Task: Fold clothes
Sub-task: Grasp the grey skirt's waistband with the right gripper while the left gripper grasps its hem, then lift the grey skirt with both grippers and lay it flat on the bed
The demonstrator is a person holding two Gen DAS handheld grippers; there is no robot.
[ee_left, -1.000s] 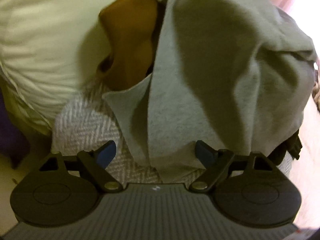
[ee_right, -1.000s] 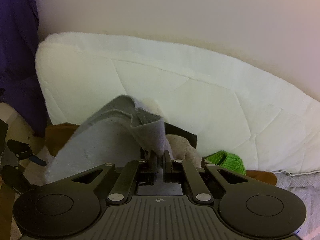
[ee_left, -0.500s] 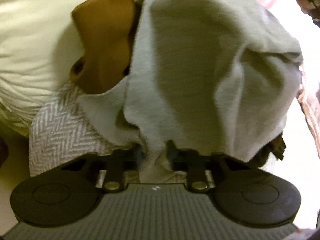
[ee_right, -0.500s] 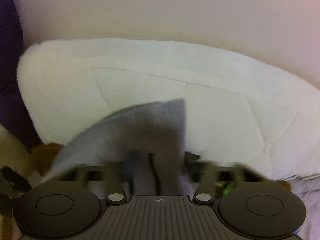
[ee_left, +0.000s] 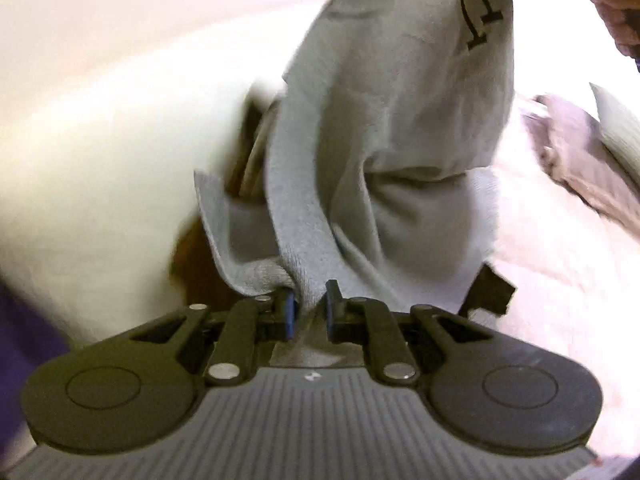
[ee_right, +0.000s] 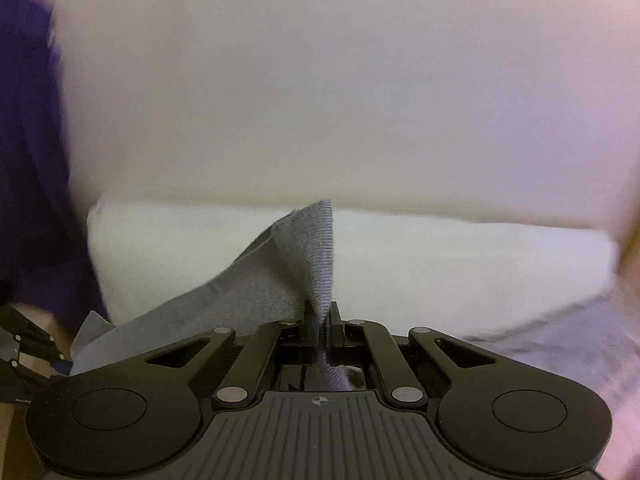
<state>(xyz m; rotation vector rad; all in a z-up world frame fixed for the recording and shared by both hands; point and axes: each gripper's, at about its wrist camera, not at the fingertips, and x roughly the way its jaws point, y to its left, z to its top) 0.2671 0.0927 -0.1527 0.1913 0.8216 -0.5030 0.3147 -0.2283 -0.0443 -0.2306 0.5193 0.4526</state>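
A grey knit garment (ee_left: pixel 384 128) hangs stretched between both grippers, lifted off the bed. My left gripper (ee_left: pixel 308 308) is shut on a bunched lower edge of it. The cloth rises from there toward the top right of the left wrist view, where black printed marks show on it. In the right wrist view my right gripper (ee_right: pixel 319 326) is shut on another edge of the grey garment (ee_right: pixel 280 276), which stands up as a point between the fingers and trails down to the left. The left gripper's frame (ee_right: pixel 28 344) shows at the lower left edge there.
A white pillow (ee_right: pixel 440 264) lies against a pale wall (ee_right: pixel 320 80). A brown garment (ee_left: pixel 192 264) peeks out under the grey one. A dull mauve cloth (ee_left: pixel 580 168) lies on the pale bedding at right. Purple fabric (ee_right: pixel 28 140) hangs at left. A hand (ee_left: pixel 616 4) is at top right.
The left gripper went from open to shut on the grey garment's edge. Both grippers then rose, lifting the garment off the pile; the herringbone cloth dropped out of view.
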